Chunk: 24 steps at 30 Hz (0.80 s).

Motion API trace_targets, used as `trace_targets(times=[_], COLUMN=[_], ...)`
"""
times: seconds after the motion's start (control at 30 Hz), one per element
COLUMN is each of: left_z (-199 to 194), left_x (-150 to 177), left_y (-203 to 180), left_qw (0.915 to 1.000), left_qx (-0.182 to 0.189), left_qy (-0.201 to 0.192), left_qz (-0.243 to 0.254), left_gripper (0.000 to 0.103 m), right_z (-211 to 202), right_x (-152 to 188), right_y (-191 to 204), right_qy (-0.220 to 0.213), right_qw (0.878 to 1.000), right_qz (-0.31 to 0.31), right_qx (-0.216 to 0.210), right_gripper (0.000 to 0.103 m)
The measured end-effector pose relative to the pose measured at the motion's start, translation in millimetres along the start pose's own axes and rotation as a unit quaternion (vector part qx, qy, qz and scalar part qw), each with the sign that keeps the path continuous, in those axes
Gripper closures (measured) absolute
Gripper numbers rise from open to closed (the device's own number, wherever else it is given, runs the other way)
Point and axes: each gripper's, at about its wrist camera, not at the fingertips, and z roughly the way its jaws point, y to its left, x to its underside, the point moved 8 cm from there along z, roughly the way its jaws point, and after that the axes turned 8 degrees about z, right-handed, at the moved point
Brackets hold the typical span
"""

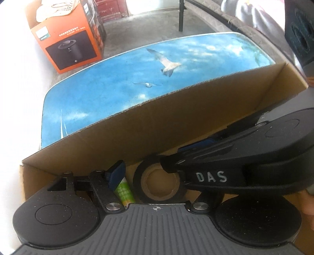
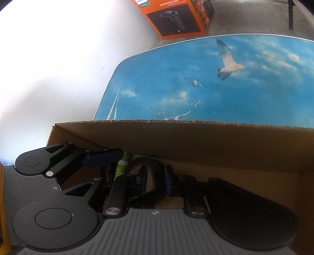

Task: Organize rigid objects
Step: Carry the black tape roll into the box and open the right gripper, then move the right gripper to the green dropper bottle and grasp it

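An open cardboard box (image 1: 176, 121) stands on the blue sky-print table (image 1: 117, 78). Inside lie a black tape roll (image 1: 160, 181) and a green-and-white tube (image 1: 123, 193). My left gripper (image 1: 149, 176) is open inside the box, its left blue pad (image 1: 117, 173) just above the tube; its right finger is hidden behind the right gripper's body. In the right wrist view my right gripper (image 2: 156, 181) is open, its fingers straddling the upper edge of the tape roll (image 2: 149, 162) without closing on it. The tube (image 2: 122, 166) lies left of it, under the left gripper's finger (image 2: 102, 158).
An orange product box (image 1: 68, 39) stands on the grey floor beyond the table; it also shows in the right wrist view (image 2: 176, 17). A white wall is at the left. A black table leg (image 1: 181, 15) and a person's clothing (image 1: 265, 13) are at the far right.
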Motion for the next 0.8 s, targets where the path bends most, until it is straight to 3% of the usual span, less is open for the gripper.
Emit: trace_targets(times=[0.17,0.33,0.47,0.6,0.7,0.8], left_z=[-36.1,-96.5,-157.4,-210.8,-227.2,-223.0], left_x=[1.6,9.4,27.2,61.4,91.7,121.4], left_y=[-3.0,-16.3,-36.5,-63.5,-87.6,-111.1], left_qw=[0.9996,0.9962,0.9882,0.9753,0.9654,0.9633], left_qx=[0.004,0.018,0.024,0.034,0.032,0.034], left_qy=[-0.027,-0.086,-0.151,-0.216,-0.256,-0.265], left_qz=[-0.010,-0.001,0.014,0.032,0.036,0.025], left_gripper=[0.026,0.019,0.013,0.007,0.004,0.004], right_z=[-35.2,-115.8,-191.7,-246.6,-266.7,-268.6], right_x=[6.2,27.2,66.8,119.8,159.8,194.4], right_y=[5.0,15.9,27.8,26.4,17.5,5.7], right_qy=[-0.019,-0.081,-0.143,-0.206,-0.248,-0.279], right_qw=[1.000,0.994,0.984,0.971,0.962,0.955], right_qz=[0.007,0.004,-0.017,-0.051,-0.065,-0.065], right_qx=[-0.023,-0.069,-0.102,-0.108,-0.097,-0.076], right_gripper=[0.081,0.081,0.081,0.076,0.062,0.061])
